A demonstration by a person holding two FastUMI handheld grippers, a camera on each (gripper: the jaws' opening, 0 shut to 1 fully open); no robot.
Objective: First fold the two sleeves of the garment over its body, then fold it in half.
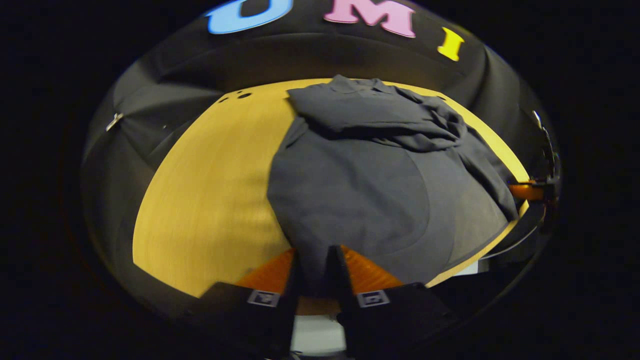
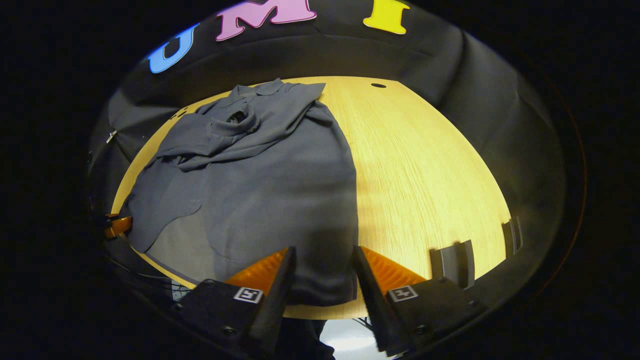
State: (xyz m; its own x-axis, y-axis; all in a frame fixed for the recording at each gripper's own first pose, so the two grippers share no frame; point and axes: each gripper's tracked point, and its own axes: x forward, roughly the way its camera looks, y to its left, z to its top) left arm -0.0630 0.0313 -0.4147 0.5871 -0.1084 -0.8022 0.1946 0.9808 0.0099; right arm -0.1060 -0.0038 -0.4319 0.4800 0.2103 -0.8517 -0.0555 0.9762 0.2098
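A dark grey garment point(image 1: 360, 200) lies on the yellow wooden table point(image 1: 200, 200), collar at the far end. Both sleeves point(image 1: 380, 120) are folded across its upper body in a bunched heap. My left gripper point(image 1: 315, 260) is shut on the near hem at its left corner, with fabric running down between the fingers. In the right gripper view the same garment point(image 2: 260, 190) spreads over the left half of the table point(image 2: 425, 175). My right gripper point(image 2: 322, 260) stands open, its fingers either side of the hem's right corner point(image 2: 325, 290) at the table's front edge.
Two dark brackets point(image 2: 452, 262) stick up at the table's near right rim. Small holes point(image 2: 378, 85) mark the far edge of the tabletop. Bare wood lies to the garment's right in the right gripper view. The other gripper point(image 1: 530, 192) shows at the far right of the left gripper view.
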